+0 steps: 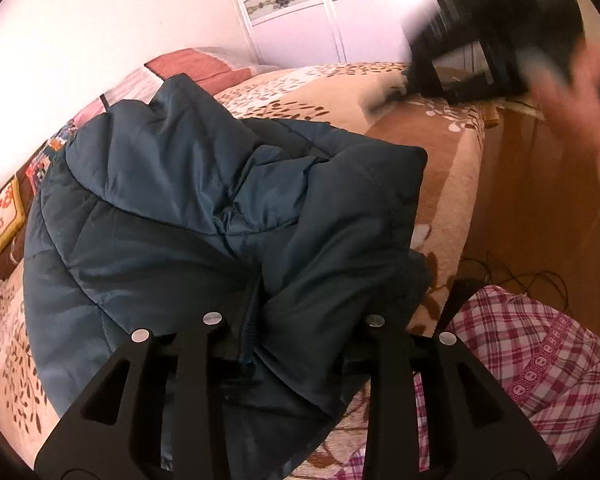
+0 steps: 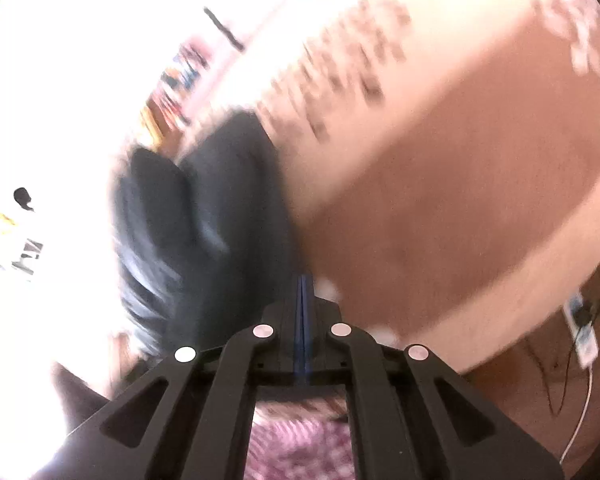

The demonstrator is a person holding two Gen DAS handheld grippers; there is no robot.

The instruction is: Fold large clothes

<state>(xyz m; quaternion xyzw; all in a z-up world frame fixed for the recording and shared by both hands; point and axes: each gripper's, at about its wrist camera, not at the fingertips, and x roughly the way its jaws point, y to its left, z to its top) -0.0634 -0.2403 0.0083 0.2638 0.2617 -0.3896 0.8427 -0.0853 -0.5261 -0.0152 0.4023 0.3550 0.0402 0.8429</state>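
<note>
A dark teal quilted jacket (image 1: 172, 208) lies bunched on the bed's leaf-patterned blanket (image 1: 440, 208). My left gripper (image 1: 296, 344) is right at its near edge; its jaws stand wide apart with jacket fabric and the zipper between them, fingertips hidden by cloth. My right gripper (image 2: 305, 296) is shut with nothing between its pads, raised above the bed; its view is motion-blurred. The jacket (image 2: 204, 220) shows dark to the left of it. The right gripper also shows blurred in the left wrist view (image 1: 500, 32), high at the right.
The bed's right edge drops to a wooden floor (image 1: 540, 208) with cables. A power strip (image 2: 582, 332) lies on the floor. The person's checked pink clothing (image 1: 532, 360) is at the near right. Pillows (image 1: 204, 66) and a white wardrobe (image 1: 320, 20) are beyond.
</note>
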